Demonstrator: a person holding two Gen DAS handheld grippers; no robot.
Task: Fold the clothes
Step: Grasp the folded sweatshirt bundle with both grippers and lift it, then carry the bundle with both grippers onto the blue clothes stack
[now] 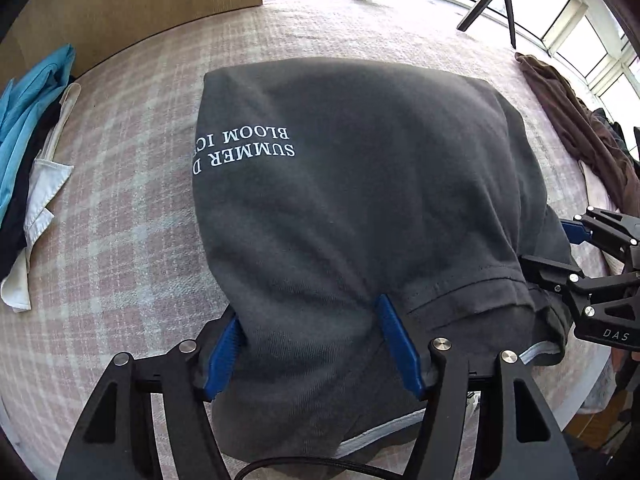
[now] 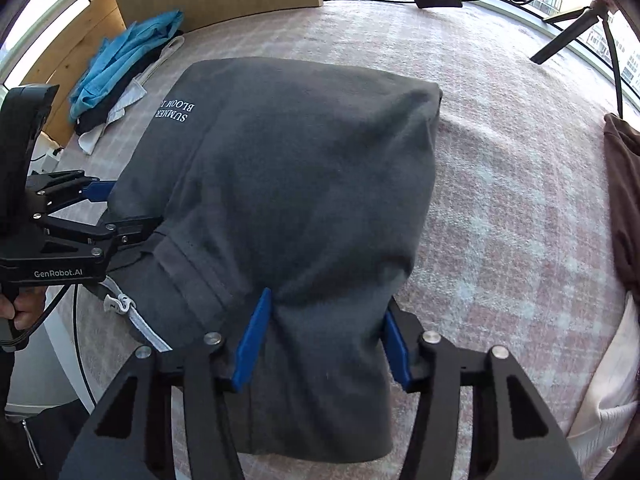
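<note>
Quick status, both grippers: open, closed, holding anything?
Left gripper: closed on a bunched edge of the grey T-shirt.
Right gripper: closed on the same grey T-shirt, fabric bunched between its blue fingers.

- I read "SUMMER" and "BLOOM" upside down in white on the grey shirt (image 1: pixel 360 184).
- I saw "DAS" on the right gripper (image 1: pixel 552 252).
- "GenRobot.AI" stood on the left gripper (image 2: pixel 108 208).
</note>
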